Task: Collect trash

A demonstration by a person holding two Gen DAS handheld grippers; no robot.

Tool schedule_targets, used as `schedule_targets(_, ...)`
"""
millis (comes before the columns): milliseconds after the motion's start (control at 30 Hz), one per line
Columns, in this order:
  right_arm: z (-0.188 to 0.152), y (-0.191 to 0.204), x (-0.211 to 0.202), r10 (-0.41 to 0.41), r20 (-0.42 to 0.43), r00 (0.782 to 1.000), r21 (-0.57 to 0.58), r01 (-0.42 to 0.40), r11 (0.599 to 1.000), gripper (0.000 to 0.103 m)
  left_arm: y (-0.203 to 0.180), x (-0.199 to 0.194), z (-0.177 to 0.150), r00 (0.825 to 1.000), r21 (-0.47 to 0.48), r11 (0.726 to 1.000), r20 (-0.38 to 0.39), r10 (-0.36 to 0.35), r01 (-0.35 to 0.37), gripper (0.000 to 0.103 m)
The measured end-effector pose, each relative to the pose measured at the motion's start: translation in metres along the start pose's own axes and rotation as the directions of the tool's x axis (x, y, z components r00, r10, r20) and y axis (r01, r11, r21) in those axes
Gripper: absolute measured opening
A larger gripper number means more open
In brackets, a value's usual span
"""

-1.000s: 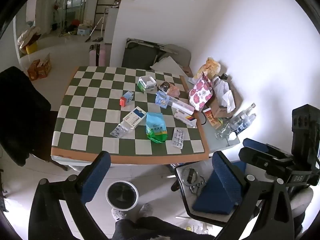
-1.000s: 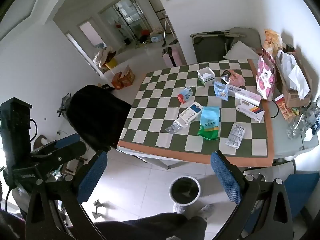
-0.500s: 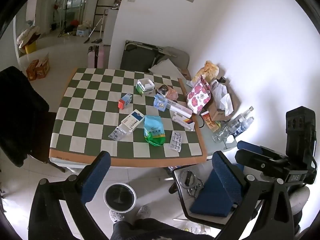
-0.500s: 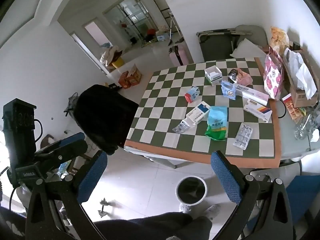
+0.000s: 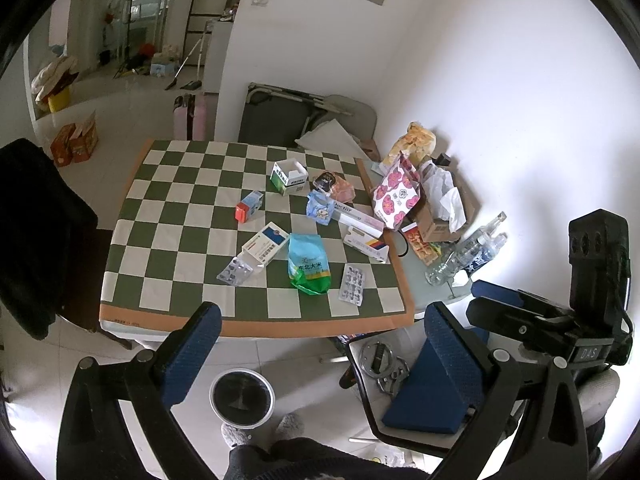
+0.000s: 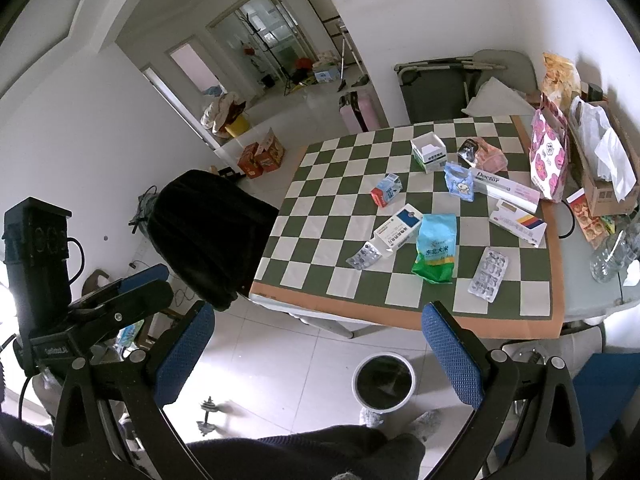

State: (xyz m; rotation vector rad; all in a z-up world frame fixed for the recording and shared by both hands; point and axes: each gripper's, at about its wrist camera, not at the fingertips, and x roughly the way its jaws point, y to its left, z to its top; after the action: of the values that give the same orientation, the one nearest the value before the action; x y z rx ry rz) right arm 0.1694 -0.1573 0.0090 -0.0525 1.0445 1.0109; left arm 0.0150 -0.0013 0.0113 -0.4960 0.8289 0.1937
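Trash lies scattered on a green-and-white checkered table (image 5: pixel 176 236) (image 6: pixel 336 216): a blue-green rice bag (image 5: pixel 307 264) (image 6: pixel 436 254), two blister packs (image 5: pixel 352 284) (image 5: pixel 235 272), a white medicine box (image 5: pixel 266 245), an open white-green box (image 5: pixel 289 176), a small red-blue carton (image 5: pixel 248 206) and a toothpaste box (image 5: pixel 358 216). A round black-lined trash bin (image 5: pixel 242 398) (image 6: pixel 384 380) stands on the floor before the table. My left gripper (image 5: pixel 320 340) and right gripper (image 6: pixel 320 340) are both open and empty, held high above the floor, well short of the table.
A black-draped chair (image 6: pixel 208 232) stands left of the table. A floral bag (image 5: pixel 396 192), a cardboard box with tissue (image 5: pixel 440 212) and bottles (image 5: pixel 468 252) crowd the table's right side. A stool with a blue cushion (image 5: pixel 432 400) is at the right. A dumbbell (image 6: pixel 210 410) lies on the floor.
Both grippers have drawn back and up from the table, so it looks smaller and farther in both views. Jaws stay open.
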Motion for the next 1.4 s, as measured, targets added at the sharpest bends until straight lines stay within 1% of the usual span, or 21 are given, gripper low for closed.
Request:
schedule_targets(267,0.0017,0.0003,0.0007,0.0,0.001,1.0,-0.002,0.0,1.0,0.103,-0.0007,-0.0011,-0.0009,1.0,-0.001,1.0,0.003,0.0,0.0,0.103)
schedule_targets(433,0.0017,0.0003,-0.0005,0.0,0.002,1.0,0.002,0.0,1.0,0.103,-0.003,-0.0036,0.0083,1.0,0.0,1.0,0.003,-0.002,0.002,0.103)
schedule_targets(1400,0.0009,-0.0009,-0.0011,-0.003,0.003,1.0,-0.004,0.003,1.0,0.103,-0.0047,-0.0031,0.0052,1.0,0.005,1.0,0.007,0.001,-0.001,0.103)
